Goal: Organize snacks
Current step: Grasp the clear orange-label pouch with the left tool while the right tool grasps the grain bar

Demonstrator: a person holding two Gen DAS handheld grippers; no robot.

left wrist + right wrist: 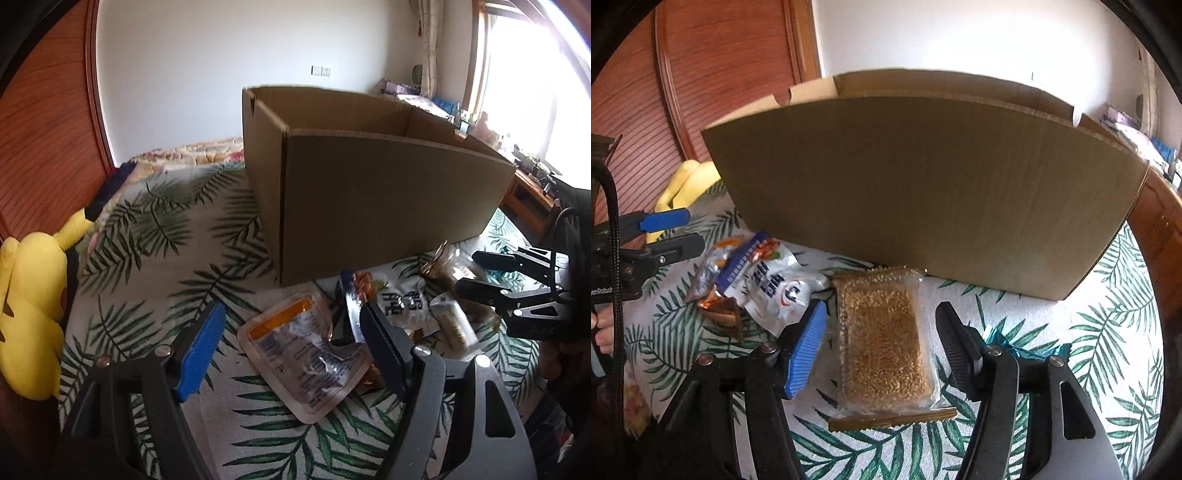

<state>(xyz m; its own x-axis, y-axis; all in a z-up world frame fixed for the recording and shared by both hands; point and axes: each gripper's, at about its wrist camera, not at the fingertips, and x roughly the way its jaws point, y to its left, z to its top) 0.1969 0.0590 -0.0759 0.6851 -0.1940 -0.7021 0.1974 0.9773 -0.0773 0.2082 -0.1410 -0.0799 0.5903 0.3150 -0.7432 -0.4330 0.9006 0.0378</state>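
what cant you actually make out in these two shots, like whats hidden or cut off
- Inside of the cardboard box: both views, its near wall hides any contents.
- Small gold-wrapped snacks: left wrist view, blurred and partly behind the right gripper.
- Print on the clear orange-label packet: left wrist view, glare and blur.
- Yellow plush toy: left wrist view, cut off by the frame edge.

Blown-out window (517,92) glare, fisheye-bent edges, slight motion blur.

Black jaws, one blue pad (805,350)
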